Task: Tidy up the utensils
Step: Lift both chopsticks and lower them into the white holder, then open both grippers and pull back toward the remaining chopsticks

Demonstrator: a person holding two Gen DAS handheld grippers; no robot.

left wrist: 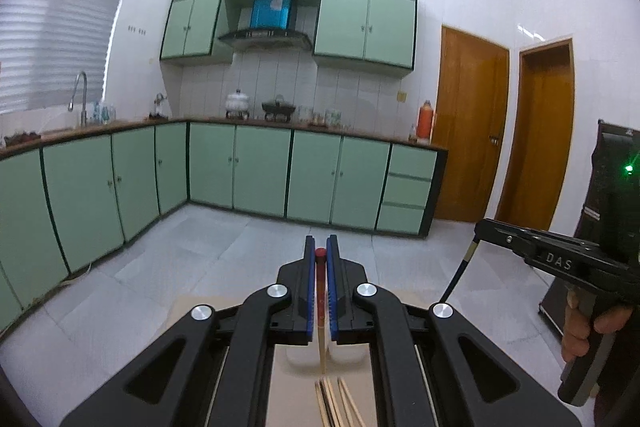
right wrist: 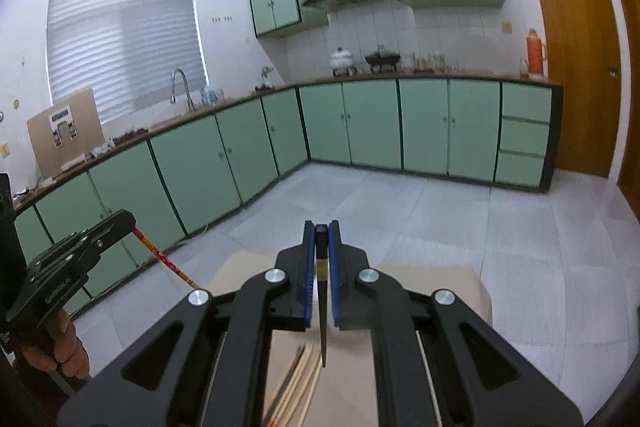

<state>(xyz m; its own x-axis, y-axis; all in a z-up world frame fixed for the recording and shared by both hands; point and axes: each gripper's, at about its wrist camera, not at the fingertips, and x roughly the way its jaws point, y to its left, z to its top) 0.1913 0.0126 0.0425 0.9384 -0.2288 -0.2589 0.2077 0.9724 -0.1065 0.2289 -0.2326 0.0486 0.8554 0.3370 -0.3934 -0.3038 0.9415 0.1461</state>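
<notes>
My left gripper (left wrist: 320,251) is shut on a red-topped chopstick (left wrist: 320,307) that hangs down between the blue pads, its pale tip above a bundle of chopsticks (left wrist: 336,401) on a beige table (left wrist: 288,387). It shows in the right wrist view (right wrist: 124,223) at the left, with the red chopstick (right wrist: 164,259) slanting down. My right gripper (right wrist: 321,227) is shut on a black chopstick (right wrist: 322,311) pointing down over several loose chopsticks (right wrist: 298,375). The right gripper (left wrist: 480,227) also shows at the right of the left wrist view, holding the black chopstick (left wrist: 456,275).
Both grippers are raised above a beige table (right wrist: 460,283). Beyond is a grey tiled floor (right wrist: 440,219), green base cabinets (left wrist: 260,171) with a counter, a sink tap (left wrist: 80,95), an orange thermos (left wrist: 425,121) and wooden doors (left wrist: 468,123).
</notes>
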